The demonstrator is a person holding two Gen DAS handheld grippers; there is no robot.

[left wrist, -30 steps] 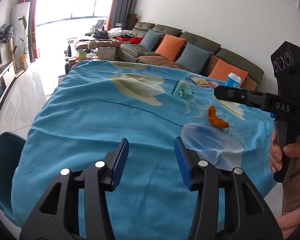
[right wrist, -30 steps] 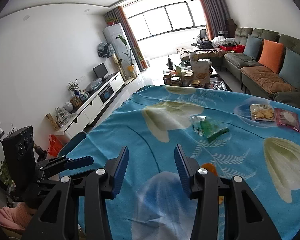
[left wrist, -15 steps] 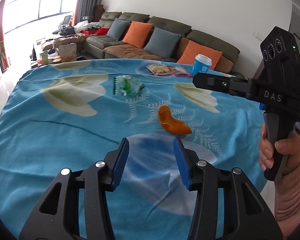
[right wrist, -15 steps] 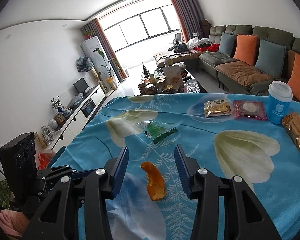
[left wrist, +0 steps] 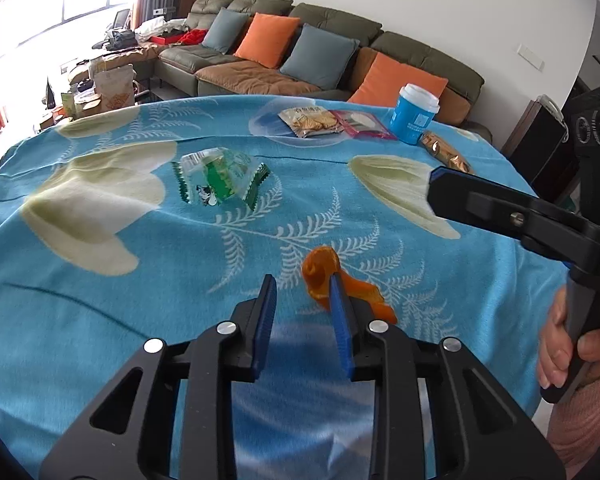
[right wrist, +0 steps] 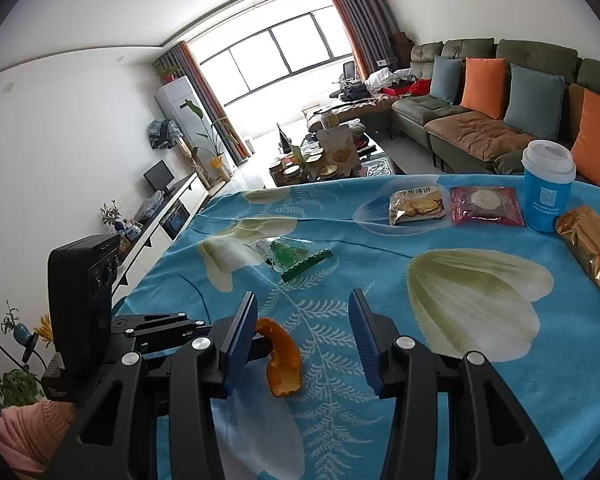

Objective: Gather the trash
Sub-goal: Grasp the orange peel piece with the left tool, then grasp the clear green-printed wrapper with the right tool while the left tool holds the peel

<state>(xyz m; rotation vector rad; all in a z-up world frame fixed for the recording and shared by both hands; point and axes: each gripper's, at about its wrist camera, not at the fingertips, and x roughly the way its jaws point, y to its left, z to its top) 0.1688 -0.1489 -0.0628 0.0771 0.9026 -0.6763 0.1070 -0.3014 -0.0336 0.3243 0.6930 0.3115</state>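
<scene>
While the left tool (left wrist: 303,312) is closing beside the orange peel (left wrist: 332,280) to collect it, nothing between its jaws, the right tool (right wrist: 303,336) waits apart, empty.

A home living room: long sofa (left wrist: 340,52) with cushions, big curtained window (right wrist: 272,60), TV cabinet (right wrist: 168,216).

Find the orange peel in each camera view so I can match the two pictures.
Left wrist view: the orange peel lies low centre on the blue cloth, partly behind the left hand-held gripper's right finger.
Right wrist view: the peel lies low, left of centre, beside the right hand-held gripper's left finger.
Shared landmark: the green wrapper lies farther up the cloth.
</scene>
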